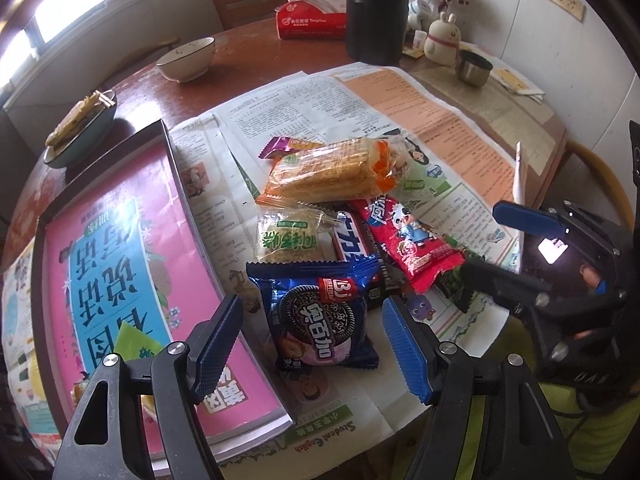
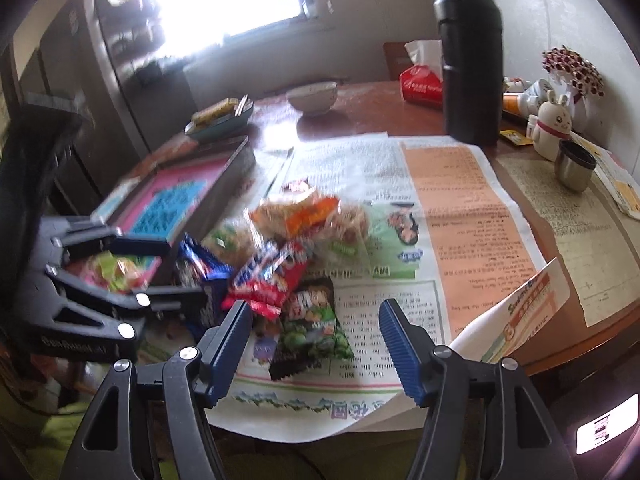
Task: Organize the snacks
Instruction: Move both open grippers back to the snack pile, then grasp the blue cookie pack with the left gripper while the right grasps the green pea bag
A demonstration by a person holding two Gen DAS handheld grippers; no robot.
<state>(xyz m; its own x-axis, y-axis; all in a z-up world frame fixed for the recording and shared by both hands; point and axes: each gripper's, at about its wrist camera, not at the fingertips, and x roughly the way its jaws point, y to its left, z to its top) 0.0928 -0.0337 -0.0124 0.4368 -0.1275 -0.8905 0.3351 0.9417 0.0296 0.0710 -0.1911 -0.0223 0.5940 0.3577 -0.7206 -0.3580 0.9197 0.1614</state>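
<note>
The snack pile (image 1: 340, 216) sits mid-counter on spread newspaper (image 1: 440, 128), and the blue cookie packet (image 1: 320, 312) at its six o'clock edge lies right between the left gripper (image 1: 312, 344), jaws spread and touching nothing. At the pile's four o'clock the green-and-black packet (image 2: 312, 324) lies flat between the right gripper (image 2: 316, 340), its jaws apart too and gripping nothing. Out at nine o'clock there's the dark tray (image 1: 168, 148) with its pink book, and at twelve o'clock the black flask (image 1: 376, 8) and red tissue box (image 1: 310, 20).
</note>
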